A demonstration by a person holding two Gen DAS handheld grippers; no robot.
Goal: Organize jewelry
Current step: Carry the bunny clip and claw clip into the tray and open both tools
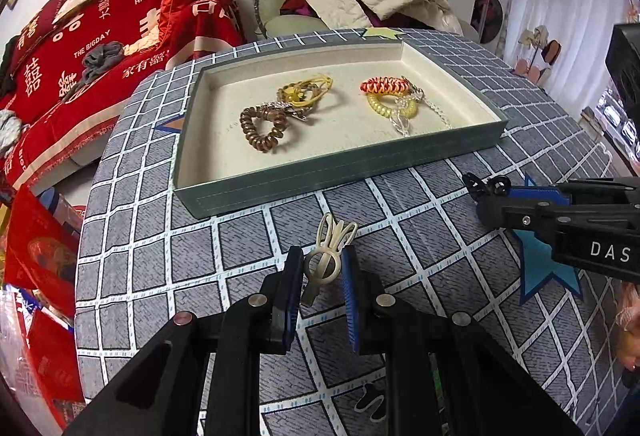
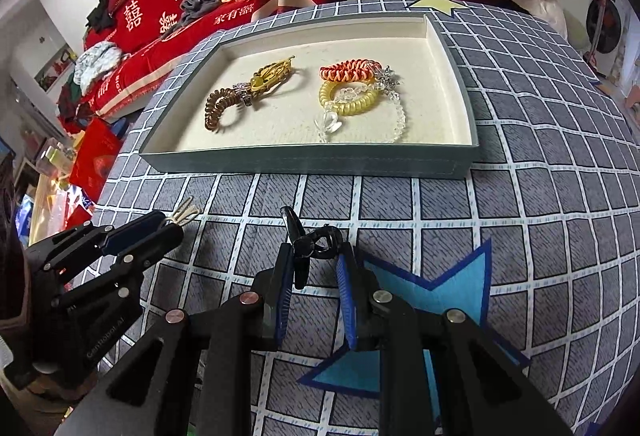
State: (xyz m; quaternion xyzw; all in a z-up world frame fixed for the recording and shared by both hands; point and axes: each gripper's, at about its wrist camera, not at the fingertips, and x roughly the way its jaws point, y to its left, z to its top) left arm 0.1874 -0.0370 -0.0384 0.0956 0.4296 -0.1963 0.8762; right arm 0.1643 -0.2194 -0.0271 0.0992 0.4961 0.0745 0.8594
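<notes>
- My left gripper [image 1: 322, 268] has a cream hair clip [image 1: 330, 248] between its blue pads, low over the table [image 1: 160, 256] just in front of the tray's near wall. The pads look pressed on the clip's round end, while its prongs stick out forward toward the tray.
- My right gripper [image 2: 312, 260] has a black hair clip [image 2: 306, 242] between its fingers, the left pad against the clip's body. I cannot tell whether the right pad touches it. The clip's pointed arm angles up and away from me.
- This gripper sits over the checked tablecloth [image 2: 520, 216] beside a blue star print [image 2: 440, 296], nearer the table's front edge than the tray.
- The grey tray [image 1: 320, 176] with the cream lining lies across the middle of the table, its long side facing me.
- In the tray's left half, a brown coil tie [image 1: 264, 130] touches a yellow cord piece [image 1: 308, 90], with a small silver charm [image 1: 294, 110] at the join.
- In the right half, an orange-and-red coil tie [image 1: 384, 86] lies toward the far wall, and a pale yellow coil tie [image 1: 390, 108] sits just in front of it, touching.
- A clear beaded bracelet [image 2: 384, 116] overlaps the yellow coil and runs toward the tray's near right corner.
- From the right camera my left gripper [image 2: 132, 236] shows near the table's left edge, the cream prongs poking out at its tip.
</notes>
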